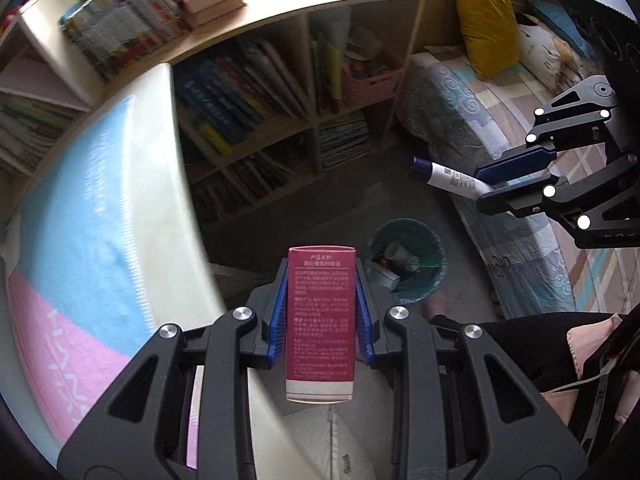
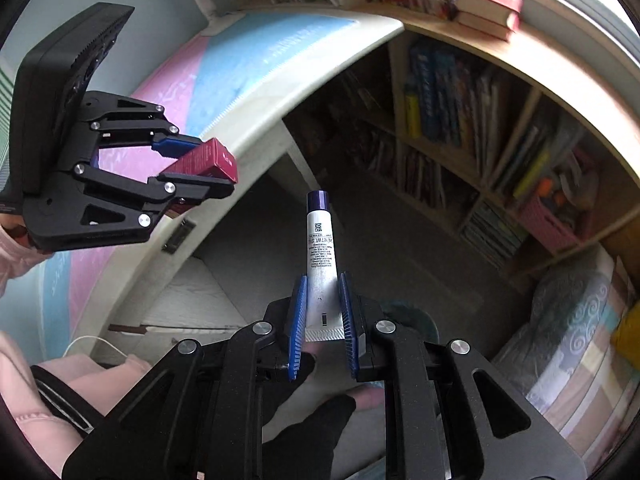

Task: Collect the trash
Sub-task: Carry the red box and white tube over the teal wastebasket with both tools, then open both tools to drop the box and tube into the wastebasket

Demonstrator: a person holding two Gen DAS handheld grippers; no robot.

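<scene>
Trash is in both grippers: the left gripper has its jaws clamped on a red box, the right gripper on a white tube. Letting go short of the green bin, on the floor below, could scatter both.

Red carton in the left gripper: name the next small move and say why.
Probably carry the red carton a little further forward until it hangs over the green bin, then release. The left gripper clamps it, and the bin sits open on the floor just ahead and to the right, already holding trash.
</scene>
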